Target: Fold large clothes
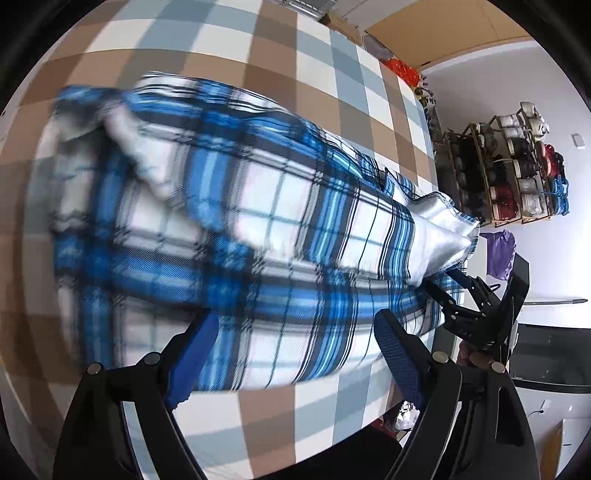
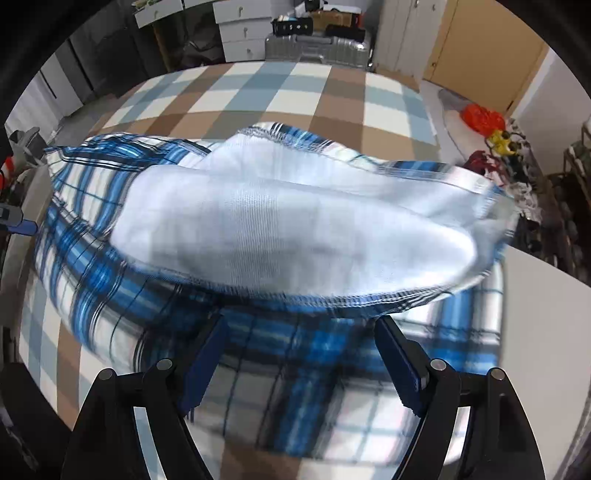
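Blue-and-white plaid garment (image 1: 236,221) spread over a counter (image 1: 280,55) covered in a brown, grey-blue and white check cloth, much of the fabric smeared by motion blur. Lying across the middle of the counter, one end reaching the right edge, as seen from the left wrist. White inner side of the fabric (image 2: 295,225) turned up in a broad flap with a stitched hem, resting on top of the plaid layers; seen from the right wrist, filling the centre and stretching toward the right edge of the counter.

Left hand-held gripper (image 1: 295,354) poised above the near part of the garment, blue-padded fingers (image 1: 195,354) standing wide apart, nothing clamped between them; plaid cloth visible below the gap, contact not discernible. Right hand-held gripper (image 2: 299,362) likewise spread wide over the plaid just below the white flap's hem, holding nothing. Same right hand-held gripper also visible from the left wrist at the counter's right edge (image 1: 476,310), close beside the white flap's corner, part of a hand behind it.

Beyond the right edge of the counter, a wooden rack of shoes (image 1: 506,166) against a white wall. Past the far edge, white drawers (image 2: 240,33) and a silver suitcase (image 2: 317,48); an orange bundle (image 2: 482,116) off the far right corner.
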The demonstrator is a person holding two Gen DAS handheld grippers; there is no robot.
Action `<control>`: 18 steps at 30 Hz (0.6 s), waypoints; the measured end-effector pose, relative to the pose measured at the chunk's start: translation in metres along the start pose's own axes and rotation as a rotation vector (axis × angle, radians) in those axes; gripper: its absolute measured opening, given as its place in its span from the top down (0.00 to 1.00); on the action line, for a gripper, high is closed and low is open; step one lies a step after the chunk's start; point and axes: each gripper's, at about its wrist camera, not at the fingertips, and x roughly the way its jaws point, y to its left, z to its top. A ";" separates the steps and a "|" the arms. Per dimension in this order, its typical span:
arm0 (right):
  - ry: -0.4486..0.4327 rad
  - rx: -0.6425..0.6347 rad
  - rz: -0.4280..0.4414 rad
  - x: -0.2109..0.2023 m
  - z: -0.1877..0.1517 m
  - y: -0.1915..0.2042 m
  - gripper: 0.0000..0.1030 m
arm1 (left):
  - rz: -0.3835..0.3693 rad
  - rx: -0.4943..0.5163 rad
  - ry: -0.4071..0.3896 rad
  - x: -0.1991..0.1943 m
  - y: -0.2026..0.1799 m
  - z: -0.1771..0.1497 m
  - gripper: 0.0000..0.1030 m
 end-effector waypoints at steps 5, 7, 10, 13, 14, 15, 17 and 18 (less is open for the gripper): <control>-0.001 0.021 -0.004 0.014 0.020 -0.005 0.21 | 0.040 0.079 0.054 0.018 -0.016 0.017 0.20; -0.025 0.013 -0.018 0.015 0.030 -0.005 0.21 | 0.057 0.079 0.044 0.021 -0.014 0.029 0.20; -0.056 0.010 -0.019 0.019 0.046 -0.007 0.21 | 0.009 0.028 0.019 0.020 -0.007 0.044 0.20; -0.126 0.049 0.000 0.014 0.063 -0.016 0.21 | -0.048 -0.007 -0.005 0.018 -0.004 0.063 0.20; -0.140 0.070 0.006 0.012 0.070 -0.020 0.21 | -0.054 -0.007 -0.019 0.016 -0.004 0.067 0.20; -0.157 0.090 0.005 0.009 0.077 -0.025 0.21 | -0.061 0.001 -0.039 0.012 -0.005 0.074 0.20; -0.191 0.109 -0.064 0.001 0.093 -0.034 0.21 | -0.079 0.027 -0.101 0.002 -0.008 0.085 0.20; -0.201 0.109 -0.144 -0.003 0.102 -0.040 0.21 | -0.083 0.008 -0.148 -0.006 -0.005 0.092 0.20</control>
